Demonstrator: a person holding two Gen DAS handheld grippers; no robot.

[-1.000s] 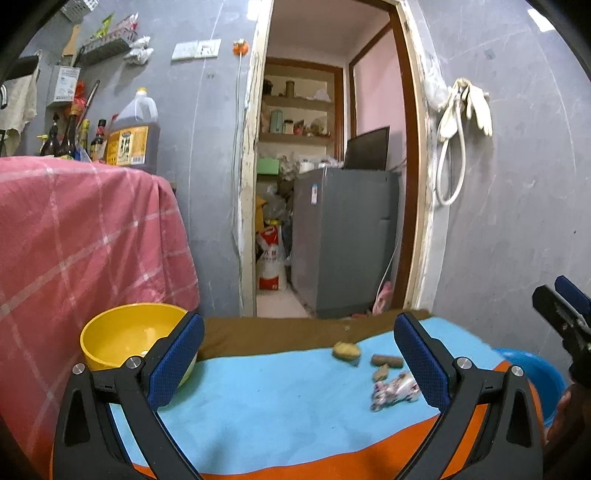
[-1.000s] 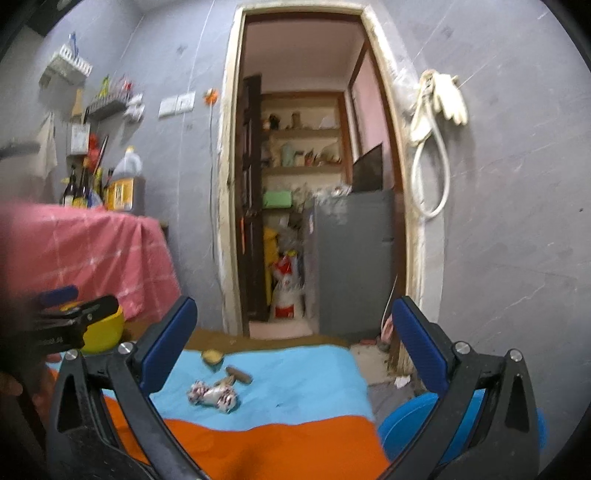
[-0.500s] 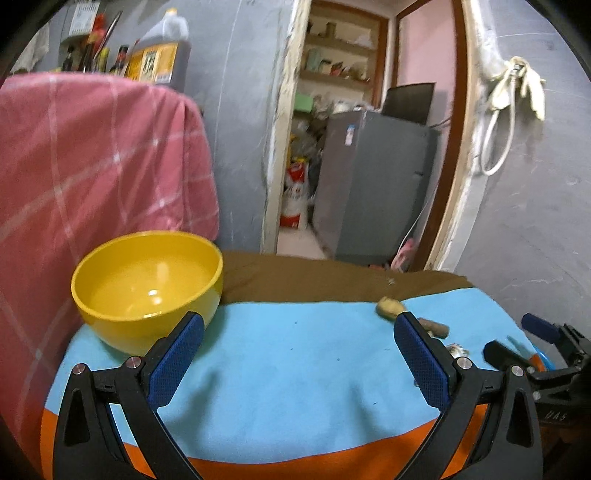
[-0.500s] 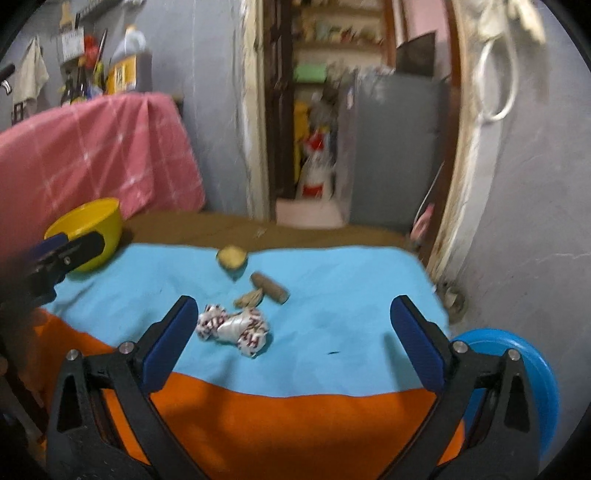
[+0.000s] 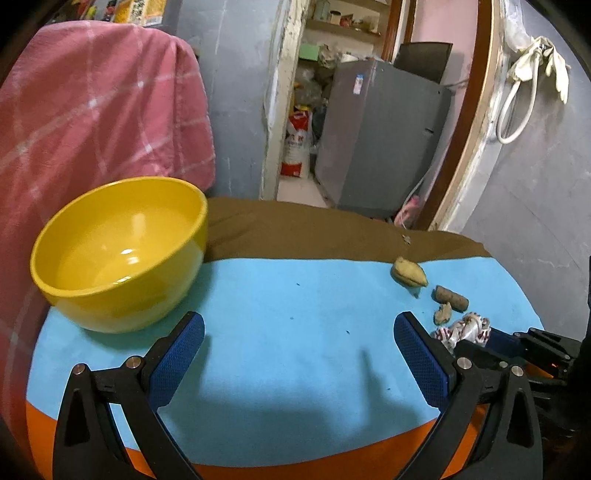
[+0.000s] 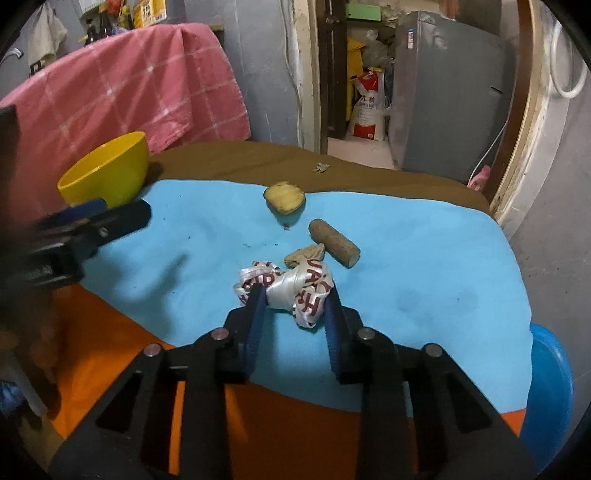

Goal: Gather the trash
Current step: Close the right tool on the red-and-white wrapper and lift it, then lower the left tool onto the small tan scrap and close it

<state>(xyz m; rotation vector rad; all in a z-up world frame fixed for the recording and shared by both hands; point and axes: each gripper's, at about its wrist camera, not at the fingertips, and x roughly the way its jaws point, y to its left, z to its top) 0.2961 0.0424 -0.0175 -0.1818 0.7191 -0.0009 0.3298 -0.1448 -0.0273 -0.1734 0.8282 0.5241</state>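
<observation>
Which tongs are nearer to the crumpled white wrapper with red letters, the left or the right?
Right. The right tongs straddle the crumpled wrapper, nearly closed on it. The left tongs hang open over bare blue cloth, left of it.

Bottles cut by top edge; blue tub cut at right; left gripper blurred in right view

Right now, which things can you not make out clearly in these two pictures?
- Blue tub: right wrist view, cut off by the frame edge and the table; contents hidden.
- Left hand-held gripper: right wrist view, blurred.
- Right hand-held gripper: whether it pinches the crumpled wrapper is unclear.
</observation>
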